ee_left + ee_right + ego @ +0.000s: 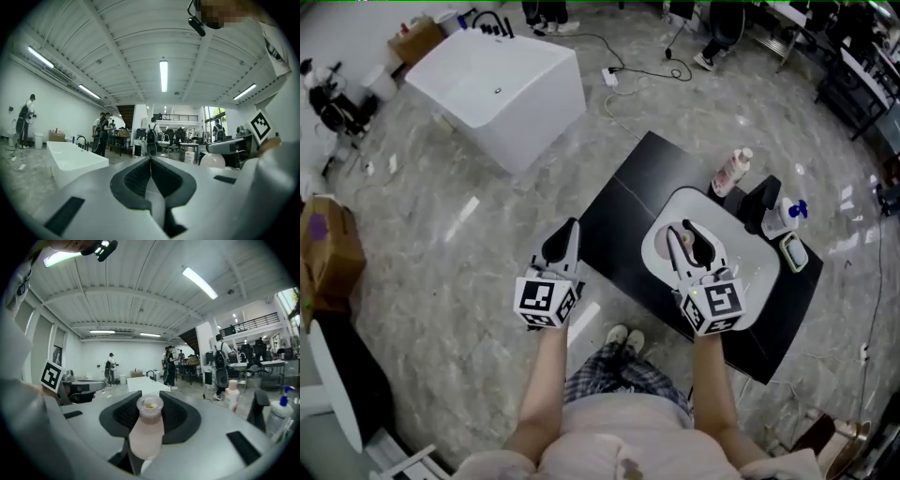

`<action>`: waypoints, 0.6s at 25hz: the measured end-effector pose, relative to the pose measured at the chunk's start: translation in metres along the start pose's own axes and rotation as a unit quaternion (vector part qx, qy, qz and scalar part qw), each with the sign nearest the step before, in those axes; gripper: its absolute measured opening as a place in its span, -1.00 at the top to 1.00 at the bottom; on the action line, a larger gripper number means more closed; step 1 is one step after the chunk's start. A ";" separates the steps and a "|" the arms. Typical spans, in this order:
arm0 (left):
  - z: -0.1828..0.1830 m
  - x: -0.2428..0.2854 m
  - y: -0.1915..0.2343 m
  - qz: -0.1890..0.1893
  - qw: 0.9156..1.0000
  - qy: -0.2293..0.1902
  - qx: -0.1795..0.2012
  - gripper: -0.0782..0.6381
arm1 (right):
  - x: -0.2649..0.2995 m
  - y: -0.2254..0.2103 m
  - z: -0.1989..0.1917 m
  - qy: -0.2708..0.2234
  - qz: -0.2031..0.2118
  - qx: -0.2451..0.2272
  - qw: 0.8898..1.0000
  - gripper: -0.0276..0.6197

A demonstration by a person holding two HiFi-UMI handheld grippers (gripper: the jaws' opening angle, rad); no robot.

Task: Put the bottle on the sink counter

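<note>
A pale pink bottle [147, 430] with a round neck stands upright between the jaws of my right gripper [149, 398], which is shut on it. In the head view that right gripper [692, 246] hovers over the white basin [659, 251] set in the black sink counter [628, 192]. My left gripper [562, 246] hangs left of the counter, above the floor. Its jaws are shut with nothing in them, as the left gripper view shows [151, 161].
A second pink bottle [732, 172] stands at the counter's far edge, next to a black faucet [761, 202], a spray bottle [787, 214] and a small tray [793, 251]. A white bathtub [502, 84] sits farther off. A cardboard box [328, 248] is at the left. Cables lie on the floor.
</note>
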State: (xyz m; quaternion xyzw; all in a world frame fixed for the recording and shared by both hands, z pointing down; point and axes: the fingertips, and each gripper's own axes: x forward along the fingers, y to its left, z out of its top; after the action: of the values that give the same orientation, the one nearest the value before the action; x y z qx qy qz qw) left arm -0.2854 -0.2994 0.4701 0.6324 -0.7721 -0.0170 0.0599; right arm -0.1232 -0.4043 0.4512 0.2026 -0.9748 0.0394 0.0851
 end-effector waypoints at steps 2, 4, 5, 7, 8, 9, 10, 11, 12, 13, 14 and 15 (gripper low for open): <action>-0.004 0.002 0.019 0.010 1.000 -0.001 0.002 0.70 | 0.029 0.020 -0.003 0.000 0.025 -0.004 1.000 0.50; -0.012 0.005 0.036 0.021 1.000 -0.002 0.003 0.70 | 0.057 0.039 -0.010 0.002 0.049 -0.009 0.999 0.50; -0.018 0.008 0.044 0.026 1.000 -0.002 0.003 0.70 | 0.070 0.047 -0.015 0.004 0.061 -0.011 0.998 0.50; -0.033 0.014 0.056 0.036 0.999 0.003 0.000 0.70 | 0.095 0.062 -0.029 0.009 0.081 -0.015 0.997 0.50; -0.040 0.016 0.061 0.041 0.999 0.006 -0.003 0.70 | 0.105 0.069 -0.035 0.012 0.091 -0.017 0.996 0.50; -0.046 0.017 0.066 0.047 0.999 0.006 -0.006 0.70 | 0.114 0.077 -0.041 0.015 0.100 -0.018 0.995 0.50; -0.051 0.017 0.070 0.052 0.999 0.004 -0.008 0.70 | 0.123 0.084 -0.047 0.019 0.108 -0.019 0.994 0.51; -0.055 0.017 0.075 0.056 0.998 0.002 -0.010 0.70 | 0.131 0.090 -0.053 0.021 0.113 -0.019 0.993 0.50; -0.060 0.017 0.080 0.059 0.998 0.000 -0.013 0.70 | 0.139 0.096 -0.060 0.024 0.118 -0.019 0.993 0.50; -0.067 0.017 0.083 0.061 0.998 -0.001 -0.016 0.70 | 0.146 0.101 -0.068 0.027 0.121 -0.018 0.992 0.50; -0.074 0.017 0.087 0.063 0.998 0.000 -0.018 0.70 | 0.153 0.105 -0.076 0.030 0.124 -0.017 0.992 0.50; -0.081 0.018 0.090 0.064 0.998 0.002 -0.018 0.70 | 0.159 0.109 -0.086 0.035 0.127 -0.018 0.991 0.50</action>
State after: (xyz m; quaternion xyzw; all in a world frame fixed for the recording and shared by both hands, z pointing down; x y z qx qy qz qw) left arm -0.3672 -0.2948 0.5612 0.5802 -0.8107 -0.0258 0.0737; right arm -0.2978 -0.3573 0.5599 0.0740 -0.9896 0.0396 0.1172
